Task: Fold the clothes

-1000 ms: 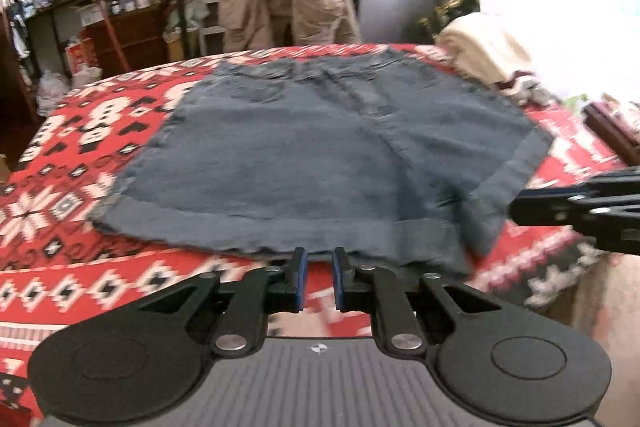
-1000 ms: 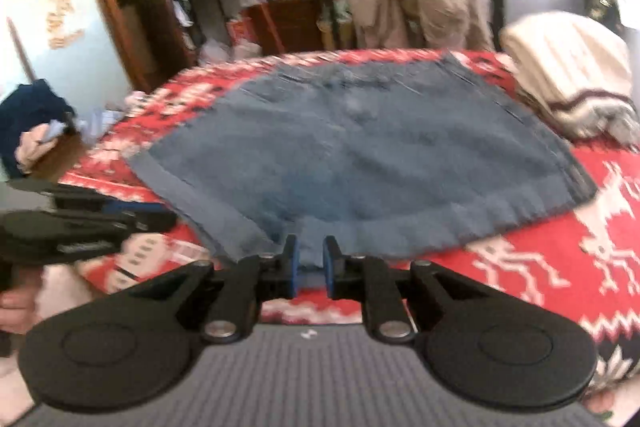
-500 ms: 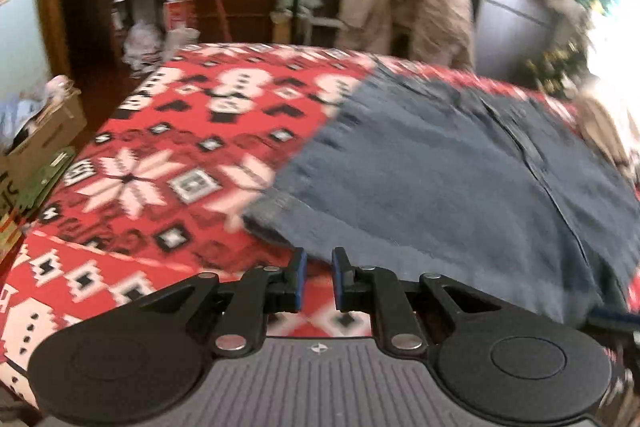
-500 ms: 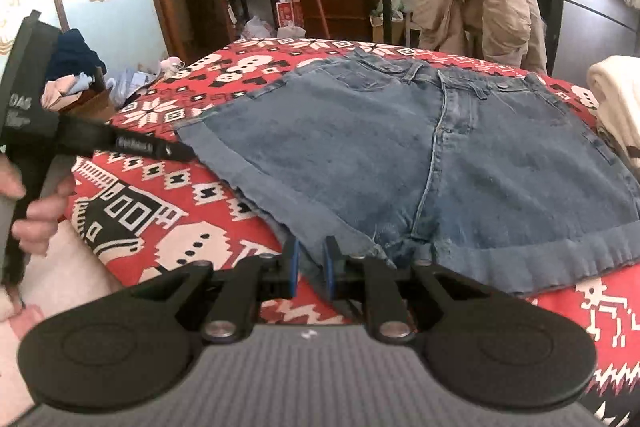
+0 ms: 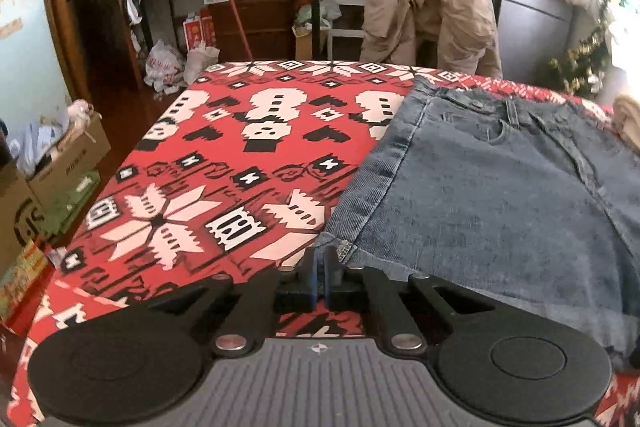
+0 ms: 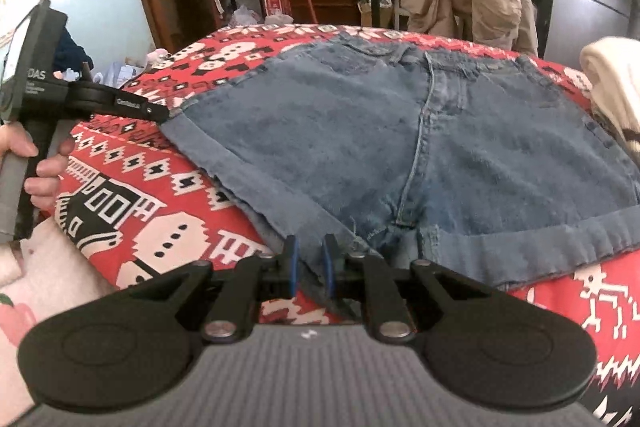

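Blue denim shorts [image 5: 500, 207] [image 6: 400, 131] lie flat on a red patterned tablecloth [image 5: 240, 167], waistband at the far side. My left gripper [image 5: 320, 259] is at the near left corner of the left leg's cuff. Its jaws are closing to a thin slit and pinch that corner. In the right wrist view the left gripper [image 6: 160, 115] touches the same corner, and a hand [image 6: 40, 163] holds its handle. My right gripper [image 6: 310, 263] stands narrowly open at the near hem beside the crotch. Denim shows between its fingers, and the pads are not pressing it.
A beige jacket [image 5: 432, 11] hangs over a chair behind the table. A cream folded garment [image 6: 612, 83] lies at the table's right edge, beside the shorts. Cardboard boxes [image 5: 60, 163] stand on the floor to the left. Cluttered shelves line the back wall.
The left gripper swung left along the hem to the left cuff corner, and its jaws narrowed. The right gripper came down closer to the hem near the crotch.
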`<act>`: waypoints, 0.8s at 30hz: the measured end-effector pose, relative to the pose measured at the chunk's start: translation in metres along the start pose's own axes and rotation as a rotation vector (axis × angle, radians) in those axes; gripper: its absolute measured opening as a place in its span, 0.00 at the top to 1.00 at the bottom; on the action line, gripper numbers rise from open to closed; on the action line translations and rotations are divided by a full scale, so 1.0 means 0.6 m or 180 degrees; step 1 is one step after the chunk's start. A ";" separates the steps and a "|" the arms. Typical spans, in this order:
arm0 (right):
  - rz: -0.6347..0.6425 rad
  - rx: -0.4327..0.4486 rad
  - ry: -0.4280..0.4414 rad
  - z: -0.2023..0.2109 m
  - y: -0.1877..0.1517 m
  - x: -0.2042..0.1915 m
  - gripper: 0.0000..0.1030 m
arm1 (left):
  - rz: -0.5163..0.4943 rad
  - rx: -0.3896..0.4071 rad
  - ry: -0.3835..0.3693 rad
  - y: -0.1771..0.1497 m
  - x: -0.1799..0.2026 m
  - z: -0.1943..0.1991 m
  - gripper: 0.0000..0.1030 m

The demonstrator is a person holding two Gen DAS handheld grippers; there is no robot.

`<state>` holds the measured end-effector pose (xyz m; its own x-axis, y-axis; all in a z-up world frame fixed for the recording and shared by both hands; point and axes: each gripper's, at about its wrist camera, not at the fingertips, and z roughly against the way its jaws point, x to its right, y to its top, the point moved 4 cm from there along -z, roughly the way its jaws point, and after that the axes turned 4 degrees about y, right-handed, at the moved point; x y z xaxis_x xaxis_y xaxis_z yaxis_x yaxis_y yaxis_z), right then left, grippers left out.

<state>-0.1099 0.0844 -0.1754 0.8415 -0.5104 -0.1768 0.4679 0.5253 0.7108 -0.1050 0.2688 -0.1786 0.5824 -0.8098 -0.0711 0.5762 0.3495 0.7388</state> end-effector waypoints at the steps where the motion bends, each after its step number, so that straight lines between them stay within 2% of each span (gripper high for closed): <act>1: -0.0018 0.0001 0.0009 0.001 -0.002 0.002 0.87 | 0.0024 -0.0013 -0.0014 0.001 -0.001 0.002 0.95; 4: 0.0010 -0.0032 0.0046 0.001 -0.007 0.002 0.87 | 0.0101 -0.0003 -0.0178 0.003 -0.003 0.016 0.95; 8: 0.0037 -0.0126 0.0133 0.002 -0.013 -0.001 0.87 | -0.0201 0.0036 -0.0416 -0.003 0.033 0.045 0.95; 10: 0.0038 -0.0150 0.0142 0.006 -0.018 -0.003 0.88 | -0.0343 0.0014 -0.0618 -0.011 0.055 0.061 0.95; 13: 0.0067 -0.0046 0.0100 0.024 -0.019 -0.006 0.87 | -0.0447 -0.0045 -0.0897 -0.029 0.090 0.084 0.95; 15: 0.0227 0.0027 -0.0010 0.031 -0.014 -0.012 0.86 | -0.0444 -0.0106 -0.1080 -0.042 0.103 0.097 0.95; 17: 0.0376 0.0043 -0.0032 0.028 -0.008 -0.018 0.86 | -0.0462 -0.0171 -0.1181 -0.057 0.120 0.103 0.95; 20: 0.0540 -0.0003 0.0047 0.010 -0.004 -0.028 0.86 | -0.0511 -0.0211 -0.1186 -0.075 0.138 0.108 0.95; 24: 0.0481 0.0018 0.0027 0.003 -0.006 -0.031 0.86 | -0.0488 -0.0181 -0.1268 -0.083 0.152 0.118 0.95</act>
<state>-0.1275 0.0905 -0.1732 0.9046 -0.4200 -0.0733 0.3342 0.5918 0.7335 -0.1211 0.1444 -0.1745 0.2271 -0.9692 0.0954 0.6761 0.2274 0.7009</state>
